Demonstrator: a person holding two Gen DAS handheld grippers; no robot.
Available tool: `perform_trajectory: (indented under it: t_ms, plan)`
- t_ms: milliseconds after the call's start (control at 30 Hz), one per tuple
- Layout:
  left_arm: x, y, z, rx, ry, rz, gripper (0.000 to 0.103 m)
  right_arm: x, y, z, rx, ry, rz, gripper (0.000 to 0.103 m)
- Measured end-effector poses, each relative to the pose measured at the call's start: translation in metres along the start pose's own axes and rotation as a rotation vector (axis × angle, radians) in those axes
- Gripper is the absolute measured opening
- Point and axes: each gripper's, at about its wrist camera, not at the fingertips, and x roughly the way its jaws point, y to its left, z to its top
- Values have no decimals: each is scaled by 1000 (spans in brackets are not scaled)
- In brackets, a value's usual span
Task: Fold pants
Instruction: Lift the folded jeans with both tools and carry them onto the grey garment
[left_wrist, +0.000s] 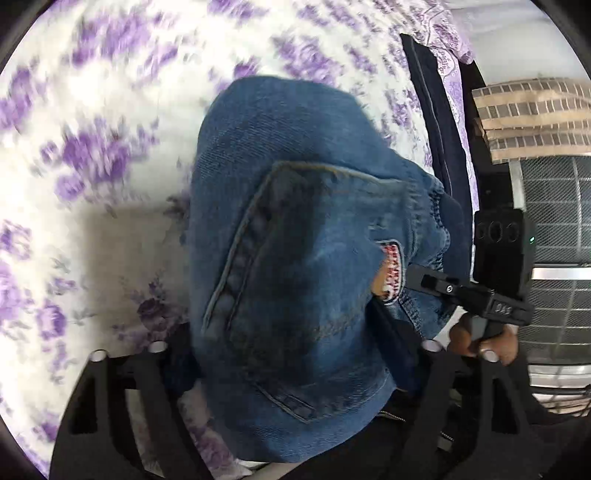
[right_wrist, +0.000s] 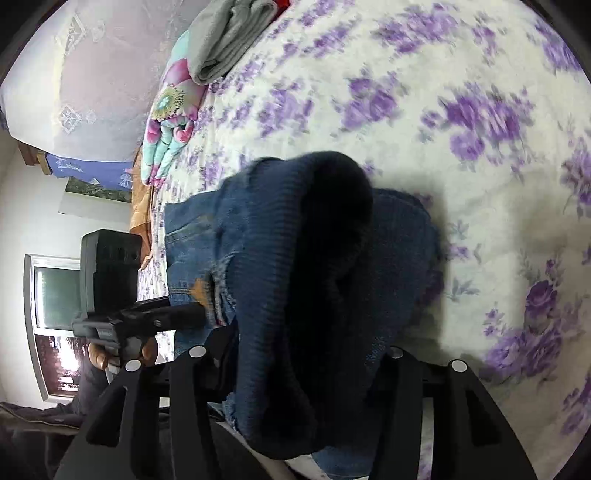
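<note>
A pair of blue jeans (left_wrist: 295, 240) hangs bunched above the bed, back pocket showing in the left wrist view. The cloth fills the gap between my left fingers (left_wrist: 122, 398) and hides their tips. In the right wrist view my left gripper (right_wrist: 201, 312) is shut on the waistband by a tan patch. My right gripper (left_wrist: 408, 277) is clamped on the waistband beside a red and white label. In its own view the jeans (right_wrist: 280, 258) drape over and between the right fingers (right_wrist: 406, 387), dark inside the fold. A hand (left_wrist: 491, 343) holds the right gripper's handle.
The bed's white sheet with purple flowers (right_wrist: 461, 110) lies under the jeans. A dark folded garment (left_wrist: 432, 110) lies at the bed's edge near a metal grille (left_wrist: 561, 229). A folded colourful blanket (right_wrist: 170, 122) and grey cloth (right_wrist: 229, 40) sit far off; a window (right_wrist: 51, 291) is behind.
</note>
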Motion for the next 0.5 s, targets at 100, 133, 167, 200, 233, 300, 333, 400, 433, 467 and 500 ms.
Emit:
perform_trajectory:
  t_ms: [100, 133, 167, 200, 233, 300, 333, 400, 433, 467, 500]
  plan:
    - [-29, -13, 3, 40, -60, 7, 62, -17, 25, 10, -72, -21, 2, 47]
    - [-42, -17, 4, 57, -96, 12, 62, -22, 37, 16, -106, -35, 3, 47]
    - [-60, -22, 10, 79, -140, 19, 62, -30, 54, 29, -150, -58, 8, 47]
    - [-81, -27, 22, 93, -189, 28, 62, -36, 66, 40, -183, -76, 12, 47]
    - [-92, -31, 30, 102, -219, 36, 62, -42, 81, 54, -223, -98, 12, 47]
    - [-133, -47, 60, 146, -332, 81, 62, -57, 121, 98, -331, -167, 5, 47]
    - [-150, -53, 76, 163, -381, 102, 62, -62, 133, 113, -365, -191, 3, 47]
    - [-180, -63, 114, 184, -468, 139, 65, -72, 169, 164, -463, -258, -4, 47]
    - [-195, -67, 136, 188, -507, 163, 66, -76, 188, 197, -506, -287, -5, 47]
    - [-209, -68, 166, 181, -543, 178, 69, -76, 200, 220, -529, -305, -8, 48]
    - [-219, -66, 192, 171, -568, 190, 69, -75, 211, 245, -552, -320, -15, 48]
